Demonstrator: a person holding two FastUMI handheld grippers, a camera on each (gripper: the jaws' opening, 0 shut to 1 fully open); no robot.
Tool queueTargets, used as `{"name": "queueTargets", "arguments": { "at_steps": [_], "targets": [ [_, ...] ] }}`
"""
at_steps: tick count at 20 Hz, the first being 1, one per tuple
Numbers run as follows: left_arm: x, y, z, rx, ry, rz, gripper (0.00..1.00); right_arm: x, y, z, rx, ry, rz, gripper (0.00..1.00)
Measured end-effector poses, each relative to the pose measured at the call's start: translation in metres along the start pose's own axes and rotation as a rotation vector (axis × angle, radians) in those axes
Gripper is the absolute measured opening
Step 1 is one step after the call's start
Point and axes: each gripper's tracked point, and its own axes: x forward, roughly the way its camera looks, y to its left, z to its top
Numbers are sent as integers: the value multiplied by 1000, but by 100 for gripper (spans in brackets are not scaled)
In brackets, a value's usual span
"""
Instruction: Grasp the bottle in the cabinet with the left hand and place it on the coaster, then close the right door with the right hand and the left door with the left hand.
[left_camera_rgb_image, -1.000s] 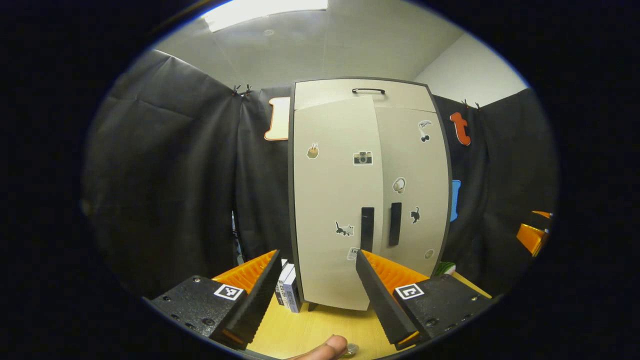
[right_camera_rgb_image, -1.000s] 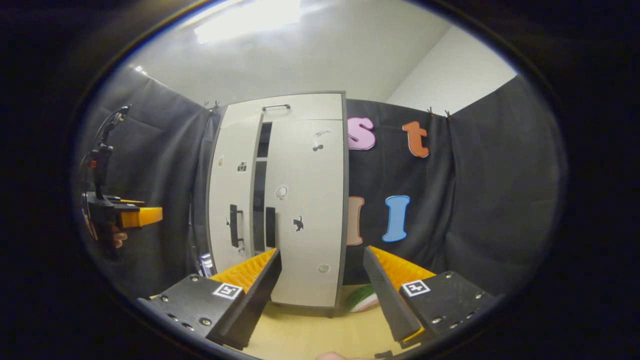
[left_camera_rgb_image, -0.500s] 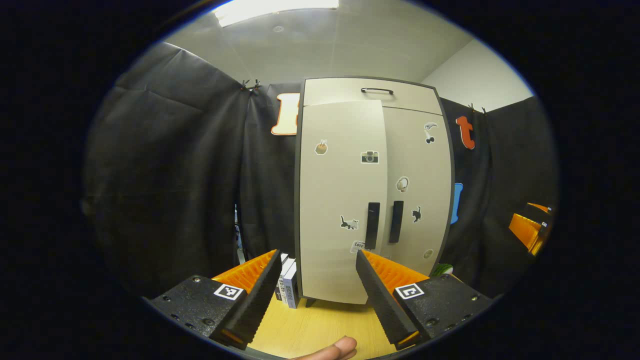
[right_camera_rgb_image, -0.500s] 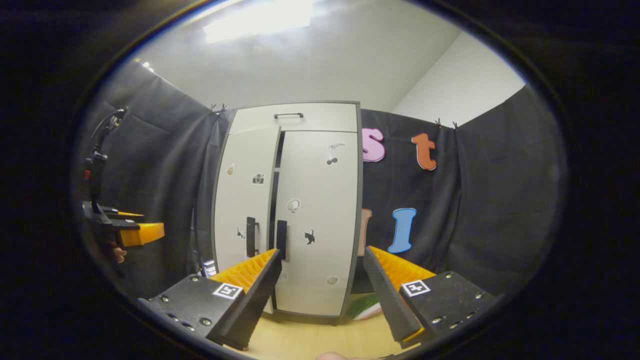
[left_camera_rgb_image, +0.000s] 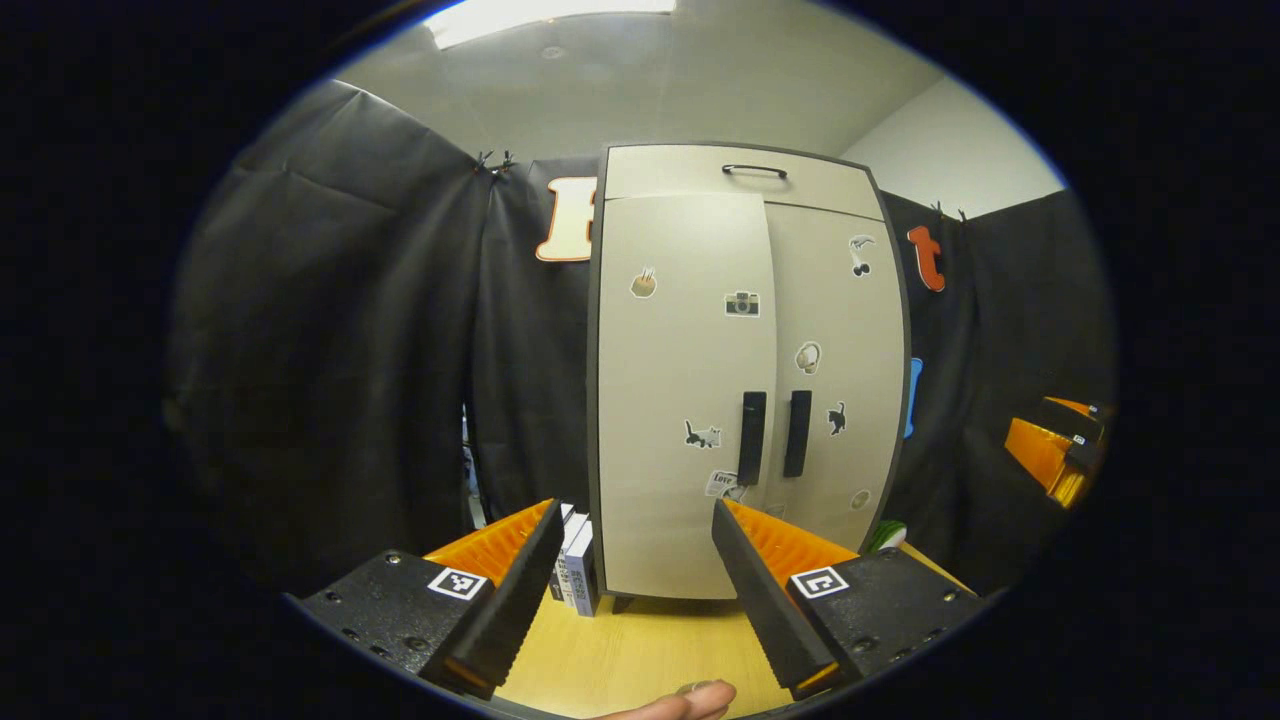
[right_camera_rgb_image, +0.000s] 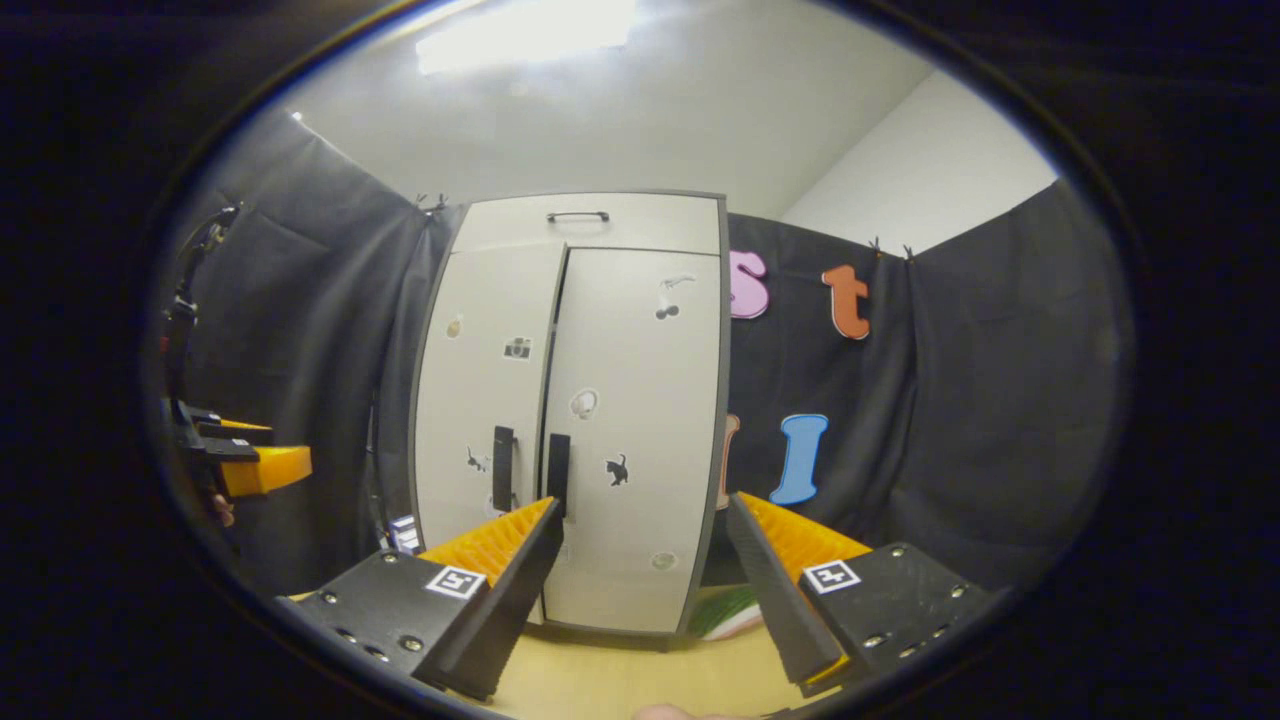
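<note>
The pale cabinet (left_camera_rgb_image: 700, 300) stands on the table straight ahead of my left gripper (left_camera_rgb_image: 640, 590). Its left door (left_camera_rgb_image: 680, 420) and right door (left_camera_rgb_image: 845, 380) lie flush, and the two dark handles (left_camera_rgb_image: 775, 436) sit side by side at the seam. My left gripper is open, holds nothing, and stays a little short of the left door. In the right gripper view the same cabinet (right_camera_rgb_image: 600, 430) has both doors shut. My right gripper (right_camera_rgb_image: 645, 580) is open and holds nothing in front of the right door (right_camera_rgb_image: 640, 440). The left gripper (right_camera_rgb_image: 250, 465) hangs at the far left.
The cabinet rests on the yellow wooden table (left_camera_rgb_image: 640, 650). Several upright books (left_camera_rgb_image: 575, 570) lean beside the cabinet's left foot. A green and white object (right_camera_rgb_image: 735, 612) lies by its right foot. A fingertip (left_camera_rgb_image: 690, 700) pokes in at the bottom edge. Black cloth surrounds the booth.
The left door swung from ajar to flush with the right door, and the dark gap between them is gone. Both grippers stayed open and shifted only slightly.
</note>
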Motion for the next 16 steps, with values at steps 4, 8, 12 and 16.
{"name": "queueTargets", "arguments": {
  "at_steps": [4, 8, 12, 16],
  "targets": [
    [4, 2, -2, -2, 3, -21, 95, 4, 4, 2, 0, -10, -6, 97],
    [7, 4, 3, -7, -7, -38, 94, 5, 6, 1, 5, -6, -23, 100],
    [7, 4, 5, -10, -15, -70, 95, 4, 2, 1, 13, -6, -59, 100],
    [9, 1, 1, -23, -15, -109, 95, -2, -1, -2, -4, -30, -98, 100]
  ]
}}
